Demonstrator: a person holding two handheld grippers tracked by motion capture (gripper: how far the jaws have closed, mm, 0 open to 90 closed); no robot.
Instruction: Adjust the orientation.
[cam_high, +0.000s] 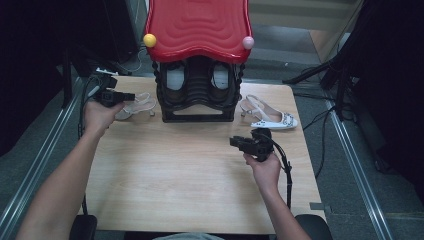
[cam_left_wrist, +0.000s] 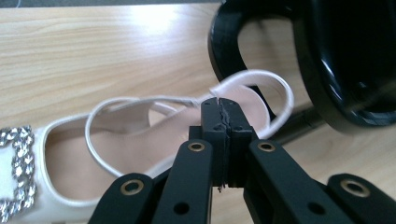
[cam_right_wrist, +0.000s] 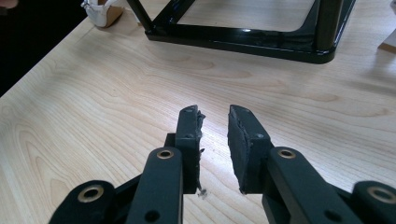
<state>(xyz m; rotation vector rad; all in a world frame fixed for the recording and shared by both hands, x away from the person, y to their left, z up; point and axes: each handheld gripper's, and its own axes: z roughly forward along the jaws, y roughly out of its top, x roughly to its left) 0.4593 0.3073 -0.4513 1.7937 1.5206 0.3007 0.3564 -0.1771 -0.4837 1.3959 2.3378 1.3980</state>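
My left gripper (cam_high: 131, 96) has its jaws pinched tight on the thin strap of the pale sandal (cam_high: 134, 106), which lies at the table's far left, just beside the black shoe rack (cam_high: 197, 102). From the left gripper view, the pads (cam_left_wrist: 219, 122) meet right where the strap (cam_left_wrist: 154, 100) crosses the open heel loop, so I judge this as the grasp step: the shoe is caught but not yet lifted. Next I need a clean lift by that strap and a carry toward the rack, keeping the sole from swinging into the frame.

The sandal is smooth cream leather with a slim cord-like strap and a glittering stone buckle (cam_left_wrist: 18, 161) at the toe. The rack is glossy black with rounded, ribbed posts, and carries a wavy red plastic top (cam_high: 198, 27) with 2 small balls at its corners. The table (cam_high: 190, 170) is light wood grain.

My right gripper (cam_high: 239, 142) hovers over bare table, jaws partly apart and holding nothing. A second white sandal (cam_high: 270, 116) lies right of the rack.
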